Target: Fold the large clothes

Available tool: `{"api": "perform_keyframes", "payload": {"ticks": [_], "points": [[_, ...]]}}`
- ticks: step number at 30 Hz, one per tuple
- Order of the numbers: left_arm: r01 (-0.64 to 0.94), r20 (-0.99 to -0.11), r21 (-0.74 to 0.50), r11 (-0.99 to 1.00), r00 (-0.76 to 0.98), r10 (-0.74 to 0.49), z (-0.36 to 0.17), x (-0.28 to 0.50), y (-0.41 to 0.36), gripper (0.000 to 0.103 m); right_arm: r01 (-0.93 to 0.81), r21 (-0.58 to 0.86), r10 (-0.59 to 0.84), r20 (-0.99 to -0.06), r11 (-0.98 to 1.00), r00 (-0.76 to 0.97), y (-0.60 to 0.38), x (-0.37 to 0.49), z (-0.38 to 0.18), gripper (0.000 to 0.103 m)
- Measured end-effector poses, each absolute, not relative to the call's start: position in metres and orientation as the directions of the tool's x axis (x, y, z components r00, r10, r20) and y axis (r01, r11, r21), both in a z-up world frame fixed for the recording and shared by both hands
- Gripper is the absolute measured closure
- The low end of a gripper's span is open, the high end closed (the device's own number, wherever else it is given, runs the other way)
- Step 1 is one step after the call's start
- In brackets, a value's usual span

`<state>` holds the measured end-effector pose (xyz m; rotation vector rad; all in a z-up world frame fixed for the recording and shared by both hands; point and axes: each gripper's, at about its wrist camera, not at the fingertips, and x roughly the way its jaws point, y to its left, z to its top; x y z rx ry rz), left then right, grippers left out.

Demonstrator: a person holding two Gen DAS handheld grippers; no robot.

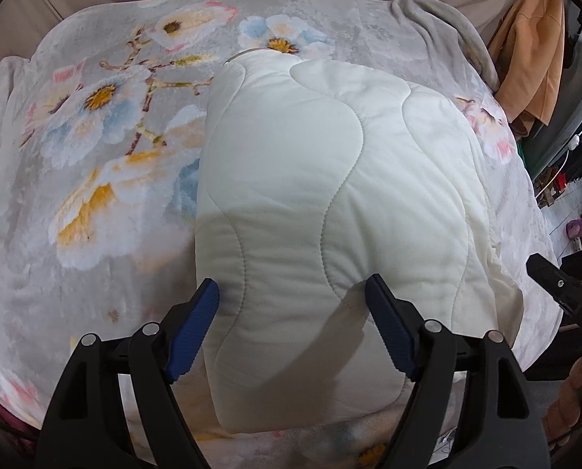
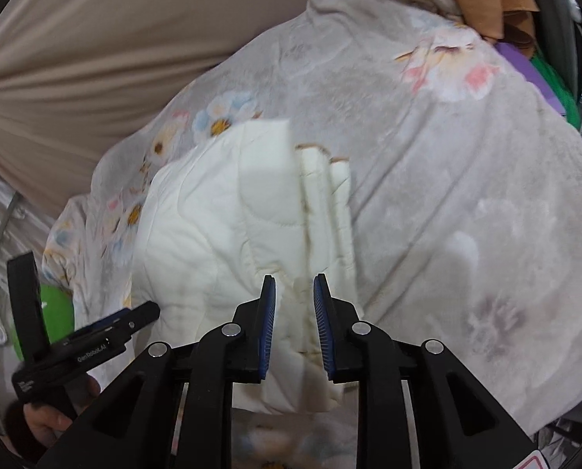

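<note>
1. White quilted garment point(image 1: 330, 203): cream-white padded cloth, stitched in wavy lines, is seen lying folded into a compact oblong on the floral blanket. Soft creases are shown at its near end. In the right wrist view, which is blurred, stacked folded layers point(image 2: 330, 211) are exposed along its right edge.

2. Left gripper point(image 1: 291, 293): the blue-padded fingers are spread wide above the near end of the garment; nothing is held between them. Whether the pads touch the cloth cannot be told.

3. Right gripper point(image 2: 294, 293): the fingers are parted by a narrow gap, positioned over the garment's layered right edge. Cloth is seen in the gap, but a grip on it cannot be confirmed.

4. Floral blanket point(image 1: 95, 156): grey plush, printed with white, blue, pink and yellow blossoms, is spread under the garment.

5. Beige fabric point(image 2: 115, 39): a draped backdrop is noted beyond the blanket's far edge.

6. Orange garment point(image 1: 533, 58): it is hung at the far right, well apart from the folded piece.
</note>
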<state>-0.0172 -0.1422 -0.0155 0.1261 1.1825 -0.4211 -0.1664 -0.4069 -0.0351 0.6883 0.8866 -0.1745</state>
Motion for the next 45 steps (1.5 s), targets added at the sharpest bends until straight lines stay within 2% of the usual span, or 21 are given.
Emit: {"api": "perform_keyframes", "payload": {"ticks": [2, 5, 10, 13, 16, 21, 28, 32, 37, 43, 45], "points": [[0.379, -0.917, -0.125, 0.917, 0.308, -0.253, -0.016, -0.017, -0.143, 0.025, 0.441, 0.464, 0.114, -0.777, 0.768, 0.619, -0.417, -0.166, -0.04, 0.075], [0.379, -0.918, -0.125, 0.917, 0.307, -0.251, -0.016, -0.017, -0.144, 0.024, 0.463, 0.463, 0.116, -0.79, 0.755, 0.602, -0.425, -0.166, -0.048, 0.075], [0.362, -0.908, -0.15, 0.92, 0.318, -0.273, -0.012, -0.015, -0.141, 0.024, 0.404, 0.49, 0.158, -0.765, 0.772, 0.624, -0.411, -0.162, -0.043, 0.074], [0.36, -0.911, -0.146, 0.921, 0.314, -0.268, -0.013, -0.014, -0.137, 0.024, 0.359, 0.53, 0.212, -0.74, 0.768, 0.638, -0.401, -0.155, -0.045, 0.058], [0.355, -0.913, -0.16, 0.921, 0.302, -0.275, -0.014, -0.013, -0.131, 0.024, 0.362, 0.499, 0.209, -0.769, 0.787, 0.604, -0.393, -0.144, -0.053, 0.051], [0.359, -0.902, -0.176, 0.917, 0.315, -0.296, -0.004, -0.013, -0.123, 0.024, 0.426, 0.542, 0.188, -0.75, 0.724, 0.634, -0.411, -0.151, -0.058, 0.051], [0.285, -0.901, -0.265, 0.921, 0.268, -0.342, -0.015, 0.001, -0.111, 0.024, 0.485, 0.553, 0.227, -0.784, 0.677, 0.578, -0.438, -0.137, -0.095, 0.05], [0.257, -0.908, -0.294, 0.921, 0.227, -0.353, -0.03, 0.009, -0.109, 0.017, 0.455, 0.639, 0.348, -0.743, 0.62, 0.571, -0.439, -0.129, -0.11, 0.05], [0.227, -0.896, -0.379, 0.897, 0.154, -0.417, -0.051, 0.018, -0.109, 0.006, 0.423, 0.639, 0.414, -0.754, 0.642, 0.51, -0.422, -0.109, -0.123, 0.048], [0.229, -0.871, -0.413, 0.881, 0.181, -0.456, -0.067, 0.023, -0.112, 0.005, 0.412, 0.654, 0.452, -0.746, 0.634, 0.49, -0.417, -0.09, -0.133, 0.047], [0.218, -0.868, -0.419, 0.881, 0.189, -0.46, -0.066, 0.024, -0.112, 0.005, 0.396, 0.658, 0.457, -0.741, 0.64, 0.492, -0.414, -0.085, -0.132, 0.052]]}}
